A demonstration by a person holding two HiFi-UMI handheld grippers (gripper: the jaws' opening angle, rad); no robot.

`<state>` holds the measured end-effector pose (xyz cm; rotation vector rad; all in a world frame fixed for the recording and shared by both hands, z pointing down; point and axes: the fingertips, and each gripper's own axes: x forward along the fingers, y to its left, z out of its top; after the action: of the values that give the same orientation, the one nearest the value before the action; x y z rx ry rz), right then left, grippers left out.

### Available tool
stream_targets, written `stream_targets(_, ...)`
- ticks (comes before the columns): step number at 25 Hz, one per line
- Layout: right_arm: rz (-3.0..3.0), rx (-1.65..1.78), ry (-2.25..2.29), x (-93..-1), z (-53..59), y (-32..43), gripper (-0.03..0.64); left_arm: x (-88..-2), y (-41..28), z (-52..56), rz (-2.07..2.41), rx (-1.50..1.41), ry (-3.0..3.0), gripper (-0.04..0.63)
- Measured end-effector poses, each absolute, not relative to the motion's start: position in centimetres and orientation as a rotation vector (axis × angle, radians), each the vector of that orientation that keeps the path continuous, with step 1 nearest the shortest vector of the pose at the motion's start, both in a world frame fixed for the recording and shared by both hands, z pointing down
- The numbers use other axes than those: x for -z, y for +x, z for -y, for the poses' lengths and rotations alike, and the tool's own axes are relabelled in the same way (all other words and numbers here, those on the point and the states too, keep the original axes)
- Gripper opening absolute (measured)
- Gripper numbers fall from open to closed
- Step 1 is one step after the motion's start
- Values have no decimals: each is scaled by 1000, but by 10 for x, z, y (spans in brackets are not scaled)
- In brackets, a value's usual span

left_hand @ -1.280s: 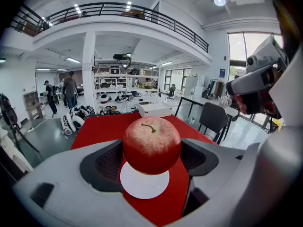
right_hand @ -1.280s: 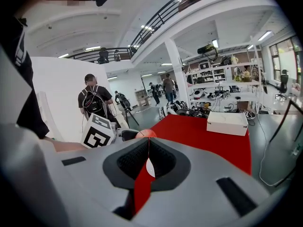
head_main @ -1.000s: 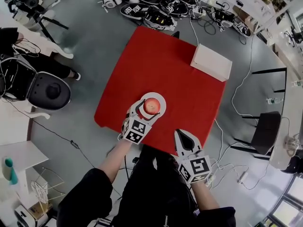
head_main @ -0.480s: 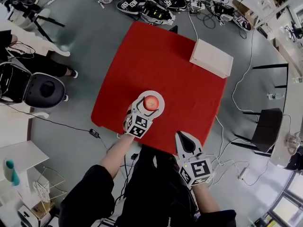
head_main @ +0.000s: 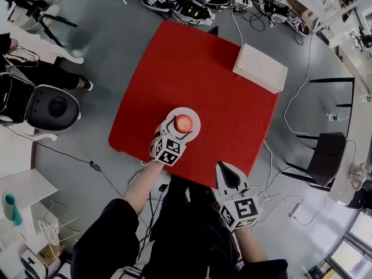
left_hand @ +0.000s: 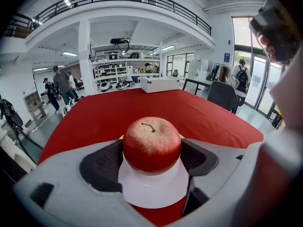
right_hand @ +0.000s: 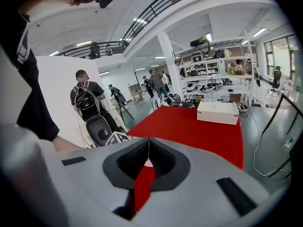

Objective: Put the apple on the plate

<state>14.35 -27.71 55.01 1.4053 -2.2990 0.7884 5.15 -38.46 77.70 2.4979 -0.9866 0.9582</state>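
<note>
Two grippers | we've got the left gripper (head_main: 179, 128) pinching the apple (left_hand: 152, 144), which sits on the white plate (left_hand: 151, 193) | our right gripper (right_hand: 148, 148) is closed tight on nothing

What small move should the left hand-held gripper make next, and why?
Probably open the left hand-held gripper: its jaws grip the apple on both sides, and the apple appears to sit upright on the white plate, so releasing should leave it there.
</note>
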Motion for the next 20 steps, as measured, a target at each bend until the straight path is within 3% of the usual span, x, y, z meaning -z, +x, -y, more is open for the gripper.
stream_targets(20, 2320, -770, 1392, -546, 271, 140, 11, -763, 51, 377, 965, -923, 2521, 394)
